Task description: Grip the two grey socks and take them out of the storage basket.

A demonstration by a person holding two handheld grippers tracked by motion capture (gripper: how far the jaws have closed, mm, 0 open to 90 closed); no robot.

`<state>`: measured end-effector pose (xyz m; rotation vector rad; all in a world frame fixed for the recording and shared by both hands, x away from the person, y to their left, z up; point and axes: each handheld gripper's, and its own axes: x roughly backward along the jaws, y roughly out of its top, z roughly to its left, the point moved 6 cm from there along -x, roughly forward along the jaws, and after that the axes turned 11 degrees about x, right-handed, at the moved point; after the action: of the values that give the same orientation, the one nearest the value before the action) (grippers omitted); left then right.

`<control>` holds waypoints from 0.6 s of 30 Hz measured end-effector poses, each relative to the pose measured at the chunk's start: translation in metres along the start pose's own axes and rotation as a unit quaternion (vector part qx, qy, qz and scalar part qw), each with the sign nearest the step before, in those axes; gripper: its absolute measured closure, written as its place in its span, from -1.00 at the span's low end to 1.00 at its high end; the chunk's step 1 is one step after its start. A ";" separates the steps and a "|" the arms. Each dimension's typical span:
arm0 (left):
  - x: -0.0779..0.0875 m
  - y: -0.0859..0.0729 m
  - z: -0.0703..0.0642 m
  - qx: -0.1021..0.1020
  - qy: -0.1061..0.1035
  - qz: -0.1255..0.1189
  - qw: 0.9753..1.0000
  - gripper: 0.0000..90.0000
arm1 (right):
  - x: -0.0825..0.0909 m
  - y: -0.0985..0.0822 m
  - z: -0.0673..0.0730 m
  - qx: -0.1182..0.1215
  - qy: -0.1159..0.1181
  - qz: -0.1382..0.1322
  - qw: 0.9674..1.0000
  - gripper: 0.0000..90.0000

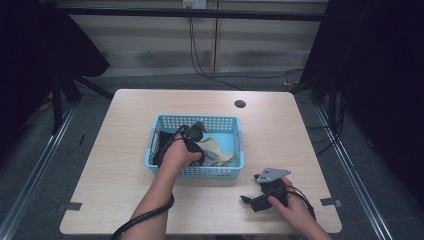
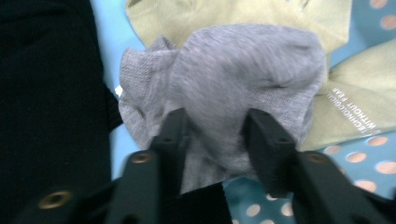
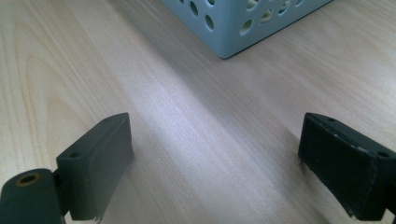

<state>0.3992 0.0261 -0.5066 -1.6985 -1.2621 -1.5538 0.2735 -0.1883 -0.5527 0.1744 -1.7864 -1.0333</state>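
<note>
My left fingers (image 2: 212, 135) pinch the grey sock (image 2: 233, 79) bunched between them in the blue basket (image 1: 239, 150); my right fingers (image 3: 215, 163) rest open on the bench (image 3: 187, 116).

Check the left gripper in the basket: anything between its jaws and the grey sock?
Nothing visible. In the left gripper view the left gripper has its jaws on either side of a bunched fold of the grey sock, pinching it. The black cloth lies beside it, the yellow-green socks beneath.
</note>
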 end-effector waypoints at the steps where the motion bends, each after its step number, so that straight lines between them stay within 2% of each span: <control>1: -0.002 -0.001 0.001 0.005 0.001 0.005 1.000 0.55 | 0.000 0.000 0.000 0.000 0.000 0.000 1.000 -0.79; 3: -0.002 -0.001 0.001 0.004 -0.002 0.011 1.000 0.76 | 0.000 0.000 0.000 0.000 0.000 0.000 1.000 -0.79; 5: 0.000 0.000 0.001 0.003 -0.001 0.014 1.000 0.83 | 0.000 0.000 0.000 0.001 0.000 0.000 1.000 -0.79; 9: 0.006 0.002 0.000 0.002 -0.004 0.011 1.000 0.85 | 0.000 0.000 0.000 0.000 -0.001 0.000 1.000 -0.79; 11: 0.011 0.003 -0.001 -0.003 -0.007 0.011 1.000 0.85 | 0.000 0.000 0.000 -0.001 0.000 0.000 1.000 -0.79; 16: 0.027 0.006 -0.001 0.001 -0.015 0.011 1.000 0.85 | 0.000 0.000 0.000 0.000 0.000 0.000 1.000 -0.79; 18: 0.033 0.007 0.000 -0.005 -0.013 0.011 1.000 0.85 | 0.000 0.000 0.000 0.000 -0.001 0.000 1.000 -0.79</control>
<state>0.4023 0.0326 -0.4736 -1.7378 -1.2454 -1.5322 0.2736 -0.1884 -0.5526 0.1741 -1.7876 -1.0334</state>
